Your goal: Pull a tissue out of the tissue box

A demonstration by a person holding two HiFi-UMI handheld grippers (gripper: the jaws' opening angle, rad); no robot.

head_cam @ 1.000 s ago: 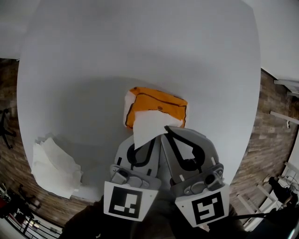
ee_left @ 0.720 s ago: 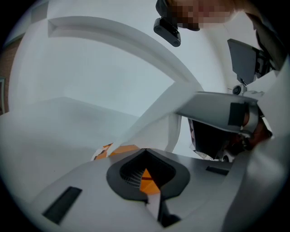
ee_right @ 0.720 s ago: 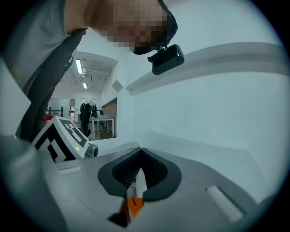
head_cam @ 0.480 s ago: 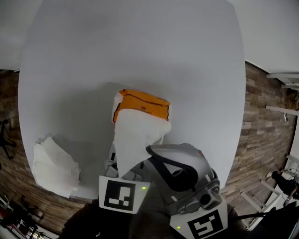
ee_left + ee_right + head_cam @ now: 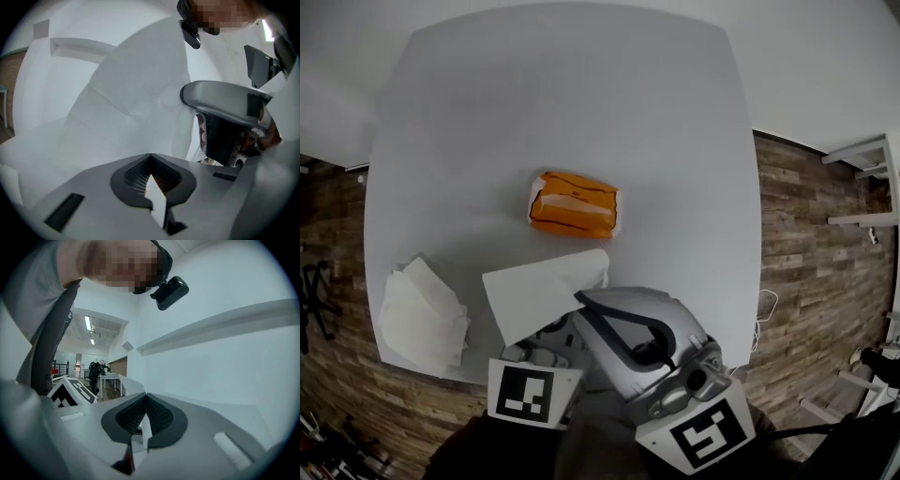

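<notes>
The orange tissue box (image 5: 574,204) lies on the white table (image 5: 581,103), with no tissue sticking up from its slot. A white tissue (image 5: 539,291) hangs in the air in front of the box, clear of it. My right gripper (image 5: 581,298) is shut on the tissue's near right edge, and a strip of it shows between the closed jaws (image 5: 146,425). My left gripper (image 5: 150,157) is also shut on the tissue (image 5: 126,108), which spreads out ahead of it. In the head view the sheet hides the left jaws; only the left gripper's marker cube (image 5: 532,394) shows.
A loose stack of white tissues (image 5: 422,314) lies at the table's near left corner. Wooden floor (image 5: 806,253) surrounds the table. In the left gripper view the right gripper (image 5: 225,101) stands close on the right.
Both grippers rose toward the camera with the tissue. It came free of the box and now hangs clear of it. The box looks smaller and farther away.
</notes>
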